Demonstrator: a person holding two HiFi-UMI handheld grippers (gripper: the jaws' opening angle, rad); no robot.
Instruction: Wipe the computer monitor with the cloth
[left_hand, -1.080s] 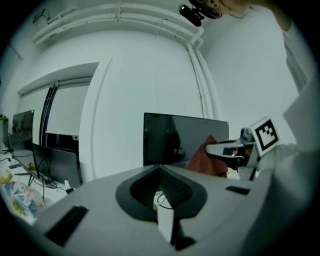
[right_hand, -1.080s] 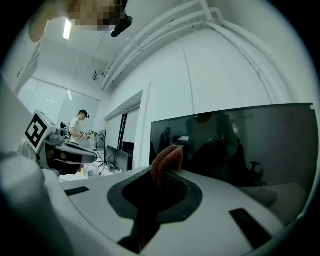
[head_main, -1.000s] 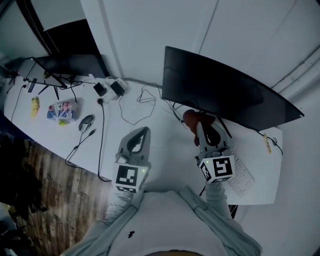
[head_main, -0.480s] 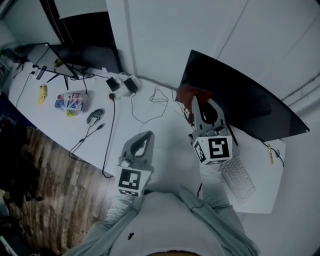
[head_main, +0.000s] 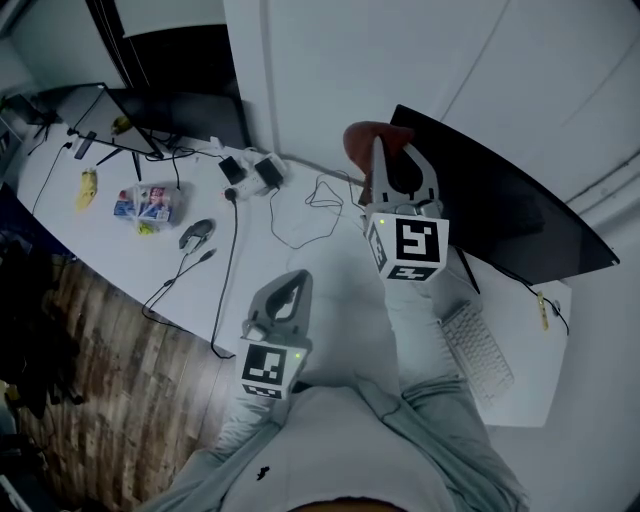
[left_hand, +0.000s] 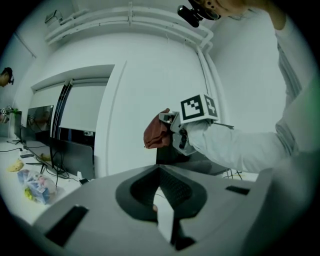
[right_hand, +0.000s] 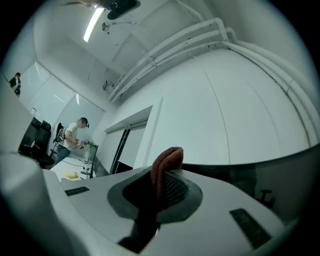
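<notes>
The cloth sits clamped in the right gripper beside the monitor

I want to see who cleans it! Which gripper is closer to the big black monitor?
Right. The right gripper, shut on the cloth, is up at the monitor's corner. The left gripper hangs low over the desk, away from the screen.

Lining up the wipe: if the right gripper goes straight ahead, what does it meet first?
Probably the monitor, near its top corner, cloth first; depth is unclear, so it may pass over to the wall.
</notes>
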